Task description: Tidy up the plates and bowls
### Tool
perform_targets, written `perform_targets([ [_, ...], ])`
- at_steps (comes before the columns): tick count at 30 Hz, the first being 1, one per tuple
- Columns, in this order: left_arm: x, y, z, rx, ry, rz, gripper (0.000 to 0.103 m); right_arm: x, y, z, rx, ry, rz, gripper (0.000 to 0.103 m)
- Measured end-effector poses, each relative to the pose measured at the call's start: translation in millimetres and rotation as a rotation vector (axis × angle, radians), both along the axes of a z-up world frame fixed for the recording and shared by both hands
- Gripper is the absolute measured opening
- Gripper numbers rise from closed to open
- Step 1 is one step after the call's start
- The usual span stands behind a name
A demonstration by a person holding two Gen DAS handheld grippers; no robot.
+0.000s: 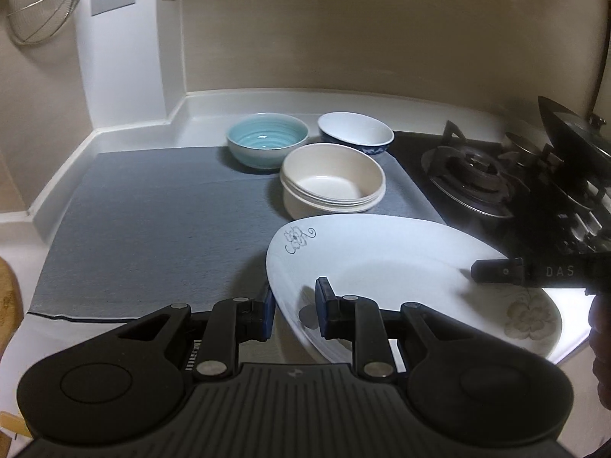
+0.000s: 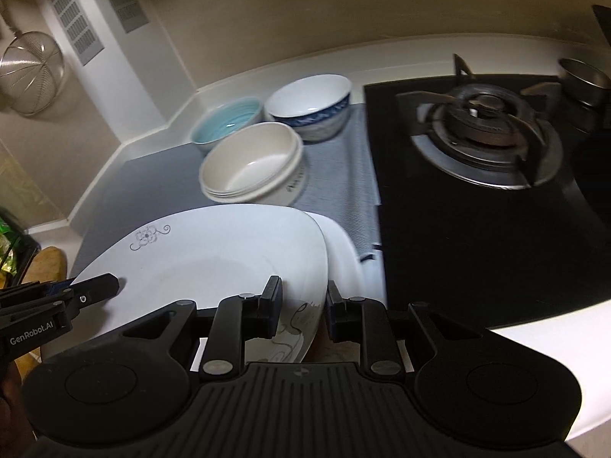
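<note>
Between both tools [image 1: 294,307] [image 2: 303,307], white plate [image 1: 366,252]

A home kitchen: a gas hob [image 2: 485,141] set into a white worktop [image 1: 214,114], a wire strainer [image 1: 42,4] hanging on the wall, bowls [image 1: 332,183] on a grey mat [image 1: 152,236]

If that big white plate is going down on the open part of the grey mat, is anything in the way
Nothing visible is. Both claws, left claw and right claw, grip opposite rims of the white plate, and the grey mat to its left is bare. The stacked cream bowls sit just beyond the plate's far edge, so keep clear of them.
</note>
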State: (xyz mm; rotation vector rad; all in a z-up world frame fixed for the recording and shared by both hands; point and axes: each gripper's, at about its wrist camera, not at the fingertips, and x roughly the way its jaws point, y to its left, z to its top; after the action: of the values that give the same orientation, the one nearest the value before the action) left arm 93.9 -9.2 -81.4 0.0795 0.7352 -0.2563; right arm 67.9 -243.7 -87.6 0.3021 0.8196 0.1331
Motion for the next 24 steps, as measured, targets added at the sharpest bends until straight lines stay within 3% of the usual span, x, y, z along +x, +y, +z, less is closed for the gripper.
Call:
perform_targets([
  [24, 1.0, 1.6, -30.7, -0.041, 0.045, 0.057, 0.028, 7.1, -10.3, -18.3, -0.015, 0.016, 0.049, 0.024],
])
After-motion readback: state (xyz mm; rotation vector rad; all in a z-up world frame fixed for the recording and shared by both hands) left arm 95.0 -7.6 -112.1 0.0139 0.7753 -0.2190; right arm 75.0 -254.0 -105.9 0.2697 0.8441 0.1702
